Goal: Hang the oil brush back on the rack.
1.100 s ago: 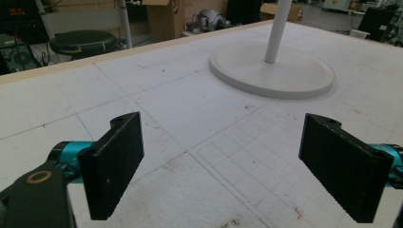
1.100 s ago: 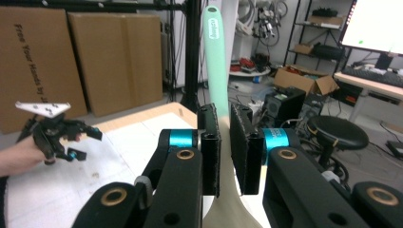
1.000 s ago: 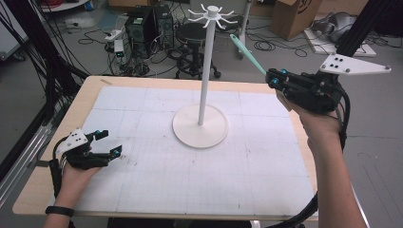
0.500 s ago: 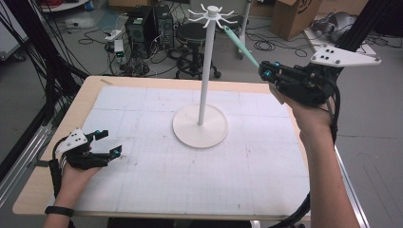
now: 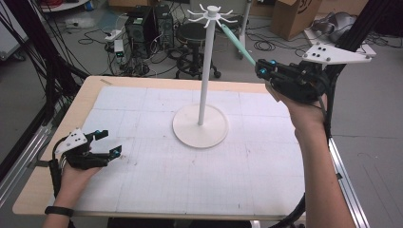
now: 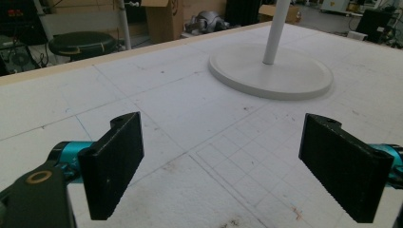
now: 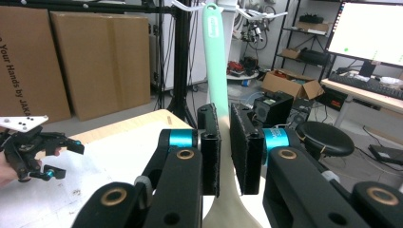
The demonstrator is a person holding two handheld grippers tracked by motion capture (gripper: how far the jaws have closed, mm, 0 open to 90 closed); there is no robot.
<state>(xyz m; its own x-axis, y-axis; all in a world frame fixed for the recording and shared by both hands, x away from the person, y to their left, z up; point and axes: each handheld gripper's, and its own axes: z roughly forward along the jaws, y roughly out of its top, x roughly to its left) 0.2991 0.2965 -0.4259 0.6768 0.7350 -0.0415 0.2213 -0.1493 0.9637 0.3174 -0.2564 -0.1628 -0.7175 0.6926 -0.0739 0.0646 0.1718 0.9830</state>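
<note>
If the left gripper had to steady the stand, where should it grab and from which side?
Probably the pole, low down above the base: a slim upright rod that open fingers can straddle, while the base is a flat disc, too wide. Come in level from the left gripper's side, where bare mat lies between; the right gripper holds the mint spatula up by the hooks.
</note>
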